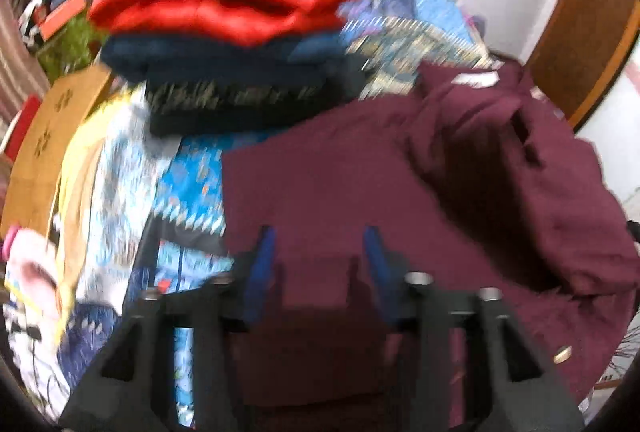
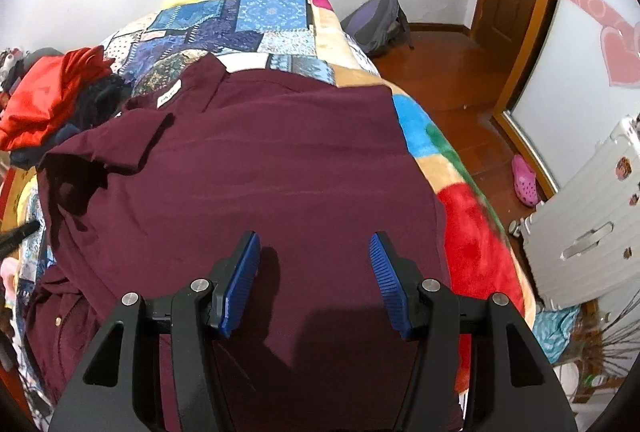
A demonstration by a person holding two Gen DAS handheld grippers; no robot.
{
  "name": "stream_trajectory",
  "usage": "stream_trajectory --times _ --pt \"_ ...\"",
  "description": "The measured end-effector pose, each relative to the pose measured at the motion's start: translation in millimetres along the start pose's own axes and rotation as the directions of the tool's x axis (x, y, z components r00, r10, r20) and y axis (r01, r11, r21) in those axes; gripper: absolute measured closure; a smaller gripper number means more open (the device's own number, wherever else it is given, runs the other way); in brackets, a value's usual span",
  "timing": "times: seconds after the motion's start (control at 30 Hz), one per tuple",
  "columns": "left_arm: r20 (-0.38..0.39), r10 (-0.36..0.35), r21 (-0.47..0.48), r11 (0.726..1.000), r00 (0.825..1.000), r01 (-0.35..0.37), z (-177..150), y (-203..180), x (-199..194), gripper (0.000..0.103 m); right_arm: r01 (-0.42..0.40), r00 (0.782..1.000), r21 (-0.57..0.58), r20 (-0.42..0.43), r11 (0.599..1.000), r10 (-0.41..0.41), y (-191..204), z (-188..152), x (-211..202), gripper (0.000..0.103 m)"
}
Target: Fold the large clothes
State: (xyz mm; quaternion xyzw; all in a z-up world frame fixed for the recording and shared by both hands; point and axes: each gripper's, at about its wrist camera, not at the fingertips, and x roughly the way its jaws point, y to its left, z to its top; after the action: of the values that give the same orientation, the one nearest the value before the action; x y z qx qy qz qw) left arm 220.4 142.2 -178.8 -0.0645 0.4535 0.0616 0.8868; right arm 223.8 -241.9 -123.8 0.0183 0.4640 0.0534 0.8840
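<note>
My right gripper hangs just over the maroon shirt with its blue pads spread wide and nothing between them. My left gripper is the same: pads parted, empty, low above the same cloth, though that view is blurred and I cannot tell if either pad touches the fabric.

The shirt lies spread on the bed, over the patchwork blanket. On my right its body is smooth and flat, with a straight edge running along the blanket's bright red and blue patches. On my left a sleeve or side panel is turned in over the body and sits rumpled, with shadowed creases. The collar, with its white label, points away from me at the far end.

Beyond the left side is a stack of folded clothes, red on top of dark blue and black ones.

I judge the fold to be at an early stage: one side brought in, the other not yet. The next move calls for pinching the right edge of the shirt at two points, near hem and shoulder, and carrying it across evenly so the smooth panel does not wrinkle.
</note>
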Motion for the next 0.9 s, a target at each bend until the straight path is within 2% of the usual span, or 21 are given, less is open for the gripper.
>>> stream_trajectory --times 0.1,0.2,0.3,0.4,0.5,0.63,0.73,0.8,0.83,0.87,0.9 --pt "0.091 -0.051 0.043 0.998 0.995 0.047 20 -19 -21 0.048 0.011 1.000 -0.028 0.020 1.000 -0.010 7 8 -3 0.050" --pt "0.132 -0.096 0.100 0.992 0.987 0.083 37 -39 -32 0.042 0.016 0.999 -0.050 0.033 0.999 -0.014 14 16 -1 0.050" --pt "0.151 -0.108 0.195 0.978 0.983 0.077 50 -66 -30 0.037 0.015 0.999 -0.061 0.038 0.998 -0.013 19 22 4 0.048" --pt "0.115 -0.097 0.302 0.952 0.989 0.058 55 -90 -11 0.032 0.004 0.999 -0.070 0.043 0.998 -0.001 24 24 8 0.037" --pt "0.044 -0.056 0.358 0.933 0.997 0.036 57 -104 22 0.032 0.000 0.999 -0.085 0.042 0.996 0.004 28 24 13 0.036" --pt "0.009 -0.013 0.370 0.929 1.000 0.009 67 -113 49 0.032 0.010 1.000 -0.101 0.002 0.995 -0.010 29 22 28 0.035" --pt "-0.003 -0.029 0.358 0.933 1.000 0.029 79 -116 59 0.032 0.000 0.999 -0.088 -0.049 0.996 -0.004 25 18 42 0.035" --pt "-0.013 -0.049 0.343 0.938 0.999 0.051 86 -117 63 0.033 -0.011 0.999 -0.068 -0.047 0.998 0.008 22 15 44 0.032" --pt "-0.014 -0.060 0.338 0.939 0.998 0.061 89 -118 64 0.033 -0.010 0.999 -0.064 -0.042 0.998 0.008 21 15 42 0.030" --pt "-0.007 -0.071 0.335 0.940 0.997 0.070 92 -119 63 0.040 -0.011 0.999 -0.065 -0.040 0.998 0.008 21 14 41 0.030" --pt "-0.001 -0.077 0.334 0.940 0.997 0.073 93 -119 63 0.054 -0.012 0.999 -0.068 -0.040 0.998 0.009 21 14 40 0.030"
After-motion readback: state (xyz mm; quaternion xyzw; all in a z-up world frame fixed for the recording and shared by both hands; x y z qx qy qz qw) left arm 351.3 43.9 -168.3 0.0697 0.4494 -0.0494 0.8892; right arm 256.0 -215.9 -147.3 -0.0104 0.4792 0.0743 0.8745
